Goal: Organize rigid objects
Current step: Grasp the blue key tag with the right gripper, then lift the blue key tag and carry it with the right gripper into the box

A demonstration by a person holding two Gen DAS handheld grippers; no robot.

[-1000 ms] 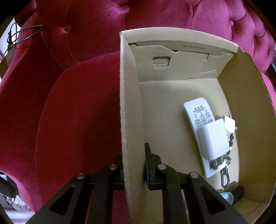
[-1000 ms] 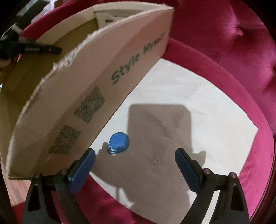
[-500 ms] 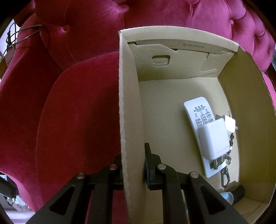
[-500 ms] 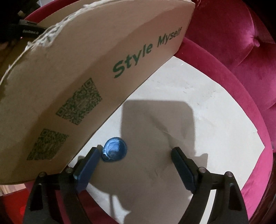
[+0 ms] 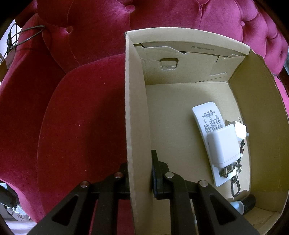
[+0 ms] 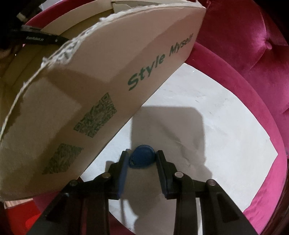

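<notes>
A cardboard box [image 5: 137,112] stands on a red velvet sofa. My left gripper [image 5: 140,173] is shut on the box's left wall. Inside lie a white remote [image 5: 206,117], a white charger [image 5: 223,146] on top of it, a key ring with a carabiner [image 5: 235,182] and a dark cylinder [image 5: 250,200]. In the right wrist view the box's outer wall [image 6: 101,101] reads "Style Myself". A small blue key fob [image 6: 142,156] lies on white paper [image 6: 225,144] beside the box. My right gripper [image 6: 142,157] has closed around the fob, its pads touching both sides.
The red tufted sofa back [image 5: 162,14] rises behind the box. The seat cushion [image 5: 81,117] lies left of it. A black cable [image 5: 23,36] hangs at the far left. The white paper covers the seat to the right of the box.
My right gripper moved forward and down onto the blue fob and its fingers closed from wide open to either side of it. The left gripper and the box stayed still.
</notes>
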